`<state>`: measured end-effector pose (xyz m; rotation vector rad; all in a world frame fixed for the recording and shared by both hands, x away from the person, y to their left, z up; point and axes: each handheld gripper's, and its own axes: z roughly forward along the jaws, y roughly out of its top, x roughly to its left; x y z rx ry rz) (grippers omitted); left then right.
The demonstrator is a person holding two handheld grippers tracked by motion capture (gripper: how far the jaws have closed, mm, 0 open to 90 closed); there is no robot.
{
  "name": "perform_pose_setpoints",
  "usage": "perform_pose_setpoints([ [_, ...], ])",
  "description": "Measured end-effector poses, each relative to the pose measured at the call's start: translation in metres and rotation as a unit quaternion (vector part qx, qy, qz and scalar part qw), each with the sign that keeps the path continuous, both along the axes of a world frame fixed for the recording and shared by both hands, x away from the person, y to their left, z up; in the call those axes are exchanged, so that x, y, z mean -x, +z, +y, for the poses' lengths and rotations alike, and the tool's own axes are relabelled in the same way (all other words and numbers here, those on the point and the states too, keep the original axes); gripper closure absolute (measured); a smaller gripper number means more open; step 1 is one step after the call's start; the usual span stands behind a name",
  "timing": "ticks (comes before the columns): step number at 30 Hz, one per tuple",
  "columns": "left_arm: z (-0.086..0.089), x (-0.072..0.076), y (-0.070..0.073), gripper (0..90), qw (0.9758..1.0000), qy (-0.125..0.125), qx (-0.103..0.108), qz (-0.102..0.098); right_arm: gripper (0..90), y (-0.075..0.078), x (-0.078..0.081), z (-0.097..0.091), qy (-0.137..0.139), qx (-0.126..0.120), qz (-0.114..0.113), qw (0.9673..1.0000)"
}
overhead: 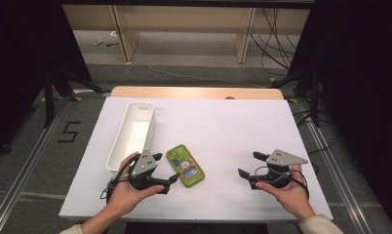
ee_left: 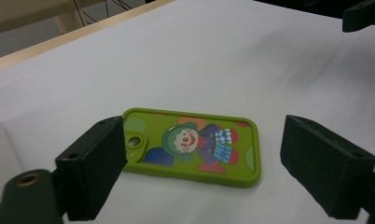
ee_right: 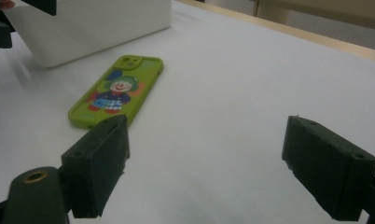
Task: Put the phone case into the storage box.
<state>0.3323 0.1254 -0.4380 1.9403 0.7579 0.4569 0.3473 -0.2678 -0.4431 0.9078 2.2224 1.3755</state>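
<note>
Near the counter's front edge, left of middle: green phone case [overhead: 185,165] lying flat, just beside the white bin [overhead: 131,135].
Likely light, rubbery, low and slick; best pinched across the long sides. Left tool [overhead: 166,169] spread beside it, right tool [overhead: 248,165] spread, both empty.

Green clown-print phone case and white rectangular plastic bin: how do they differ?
The green clown-print phone case is flat, low and brightly printed; the white rectangular plastic bin is plain, longer and tall-walled. The case lies between the open jaws of the left gripper; the bin sits left of it. Both rest on the white table cover.
</note>
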Motion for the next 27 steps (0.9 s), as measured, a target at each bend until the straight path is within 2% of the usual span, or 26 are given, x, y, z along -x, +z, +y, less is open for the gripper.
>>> perform_pose_setpoints([
  [12,-0.013,-0.009,-0.001,20.6,0.9999,-0.011,0.002,0.010,16.1,0.000,-0.001,0.000,-0.003,-0.001,0.001,1.0000],
  [16,-0.020,-0.014,-0.002,27.8,0.9997,-0.019,-0.005,0.012,16.1,0.000,-0.001,0.000,-0.003,-0.001,0.001,1.0000],
  [17,-0.022,-0.015,-0.002,34.1,0.9997,-0.021,-0.005,0.014,16.1,0.000,-0.001,0.000,-0.003,-0.002,0.002,1.0000],
  [18,-0.024,-0.016,-0.002,34.1,0.9996,-0.022,-0.005,0.016,16.1,0.000,-0.001,0.000,-0.003,-0.002,0.002,1.0000],
  [20,-0.029,-0.019,-0.003,44.3,0.9993,-0.030,-0.003,0.023,16.1,0.000,-0.001,0.000,-0.003,-0.002,0.002,1.0000],
  [23,-0.034,-0.024,-0.003,57.0,0.9992,-0.027,-0.011,0.027,16.2,-0.001,-0.001,0.000,-0.003,-0.003,0.002,1.0000],
  [24,-0.037,-0.027,-0.003,65.2,0.9992,-0.025,-0.012,0.029,16.2,-0.001,-0.001,0.000,-0.003,-0.003,0.002,1.0000],
  [25,-0.039,-0.028,-0.003,69.3,0.9990,-0.024,-0.016,0.033,16.2,-0.001,-0.001,0.000,-0.003,-0.003,0.002,1.0000],
  [27,-0.042,-0.032,-0.003,72.8,0.9986,-0.027,-0.024,0.039,16.3,-0.001,-0.001,0.000,-0.003,-0.002,0.002,1.0000],
])
